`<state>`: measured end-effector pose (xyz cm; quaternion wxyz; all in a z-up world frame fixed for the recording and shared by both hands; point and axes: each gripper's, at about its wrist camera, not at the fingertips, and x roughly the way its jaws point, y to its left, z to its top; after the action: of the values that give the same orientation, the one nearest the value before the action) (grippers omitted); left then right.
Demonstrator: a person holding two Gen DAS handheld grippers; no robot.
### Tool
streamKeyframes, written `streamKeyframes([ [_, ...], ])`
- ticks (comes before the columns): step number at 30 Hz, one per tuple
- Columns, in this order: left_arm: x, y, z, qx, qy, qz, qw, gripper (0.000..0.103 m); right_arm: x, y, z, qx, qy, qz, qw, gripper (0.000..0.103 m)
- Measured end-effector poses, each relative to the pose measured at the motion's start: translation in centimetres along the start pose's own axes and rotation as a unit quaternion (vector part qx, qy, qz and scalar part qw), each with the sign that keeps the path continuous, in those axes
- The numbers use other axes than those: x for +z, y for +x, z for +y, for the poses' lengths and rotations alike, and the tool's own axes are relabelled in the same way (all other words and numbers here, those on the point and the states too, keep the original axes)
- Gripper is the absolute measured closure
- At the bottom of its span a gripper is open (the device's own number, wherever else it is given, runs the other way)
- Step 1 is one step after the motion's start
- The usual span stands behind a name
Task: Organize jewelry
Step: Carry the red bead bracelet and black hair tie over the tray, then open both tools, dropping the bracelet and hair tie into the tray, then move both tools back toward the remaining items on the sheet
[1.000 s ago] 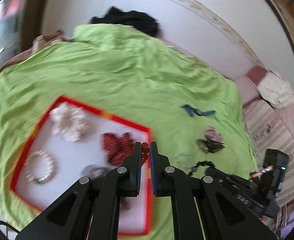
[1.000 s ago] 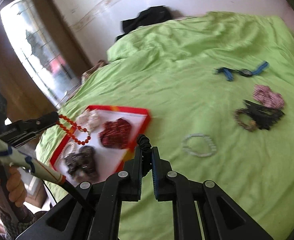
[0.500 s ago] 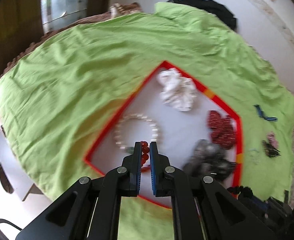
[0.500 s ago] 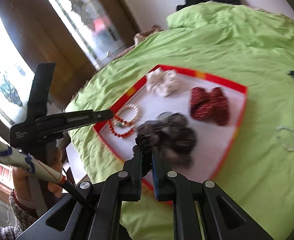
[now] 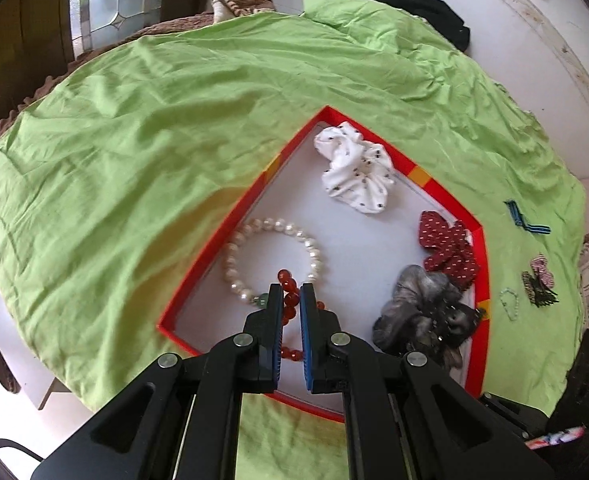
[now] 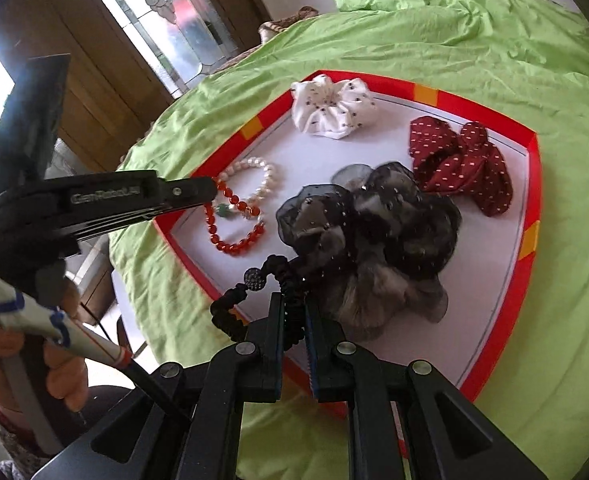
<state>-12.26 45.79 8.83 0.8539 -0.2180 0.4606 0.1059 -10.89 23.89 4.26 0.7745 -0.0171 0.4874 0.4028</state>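
Your left gripper [image 5: 290, 298] is pinching the red bead bracelet [image 5: 289, 300] over the red-rimmed tray [image 5: 479, 322]. Your right gripper's [image 6: 293, 308] jaws are opening, black beaded bracelet [image 6: 254, 280] still between them, at the tray's near edge.

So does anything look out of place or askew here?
Mainly the black bead bracelet between the opening jaws of the right gripper: it drapes across the red tray rim, half outside. A pale bracelet and hair clips lie loose on the green sheet.

Scrunchies [image 6: 378, 236] in tray [image 6: 532, 184] on bedsheet [image 6: 474, 48]
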Motion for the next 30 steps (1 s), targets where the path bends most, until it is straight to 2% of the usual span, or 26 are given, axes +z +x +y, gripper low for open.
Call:
streamKeyframes([
  [2,0.0,-0.2,-0.2,-0.009,-0.001,-0.006,0.9999,0.092,0.0,-0.1,-0.4,-0.005,0.006,0.003,1.0,0.081],
  [4,0.1,-0.5,-0.5,-0.016,0.0,-0.016,0.9997,0.081,-0.1,-0.8,-0.7,-0.002,0.008,0.001,1.0,0.07],
  [6,0.2,-1.0,-0.7,-0.02,0.0,-0.031,0.9993,0.069,-0.1,-1.9,-0.5,-0.001,0.004,-0.011,1.0,0.065],
  [11,0.3,-2.3,-1.6,-0.015,0.005,-0.073,0.9972,0.059,-0.2,-6.2,-0.3,-0.031,-0.017,-0.051,0.998,0.054],
  [13,0.2,-2.7,-2.2,-0.003,0.013,-0.088,0.996,0.059,-0.6,-8.1,-0.5,-0.073,-0.029,-0.071,0.994,0.047],
  [17,0.0,-3.3,-3.9,0.016,0.034,-0.115,0.9926,0.057,-1.8,-11.6,-2.4,-0.169,-0.04,-0.099,0.98,0.043],
  [23,-0.4,-3.3,-6.7,0.024,0.065,-0.13,0.9891,0.056,-3.5,-15.7,-8.5,-0.239,0.022,-0.106,0.965,0.043],
  [30,-1.8,-3.4,-10.9,0.016,0.111,-0.15,0.9822,0.056,-9.0,-22.1,-14.8,-0.307,0.1,-0.109,0.94,0.043],
])
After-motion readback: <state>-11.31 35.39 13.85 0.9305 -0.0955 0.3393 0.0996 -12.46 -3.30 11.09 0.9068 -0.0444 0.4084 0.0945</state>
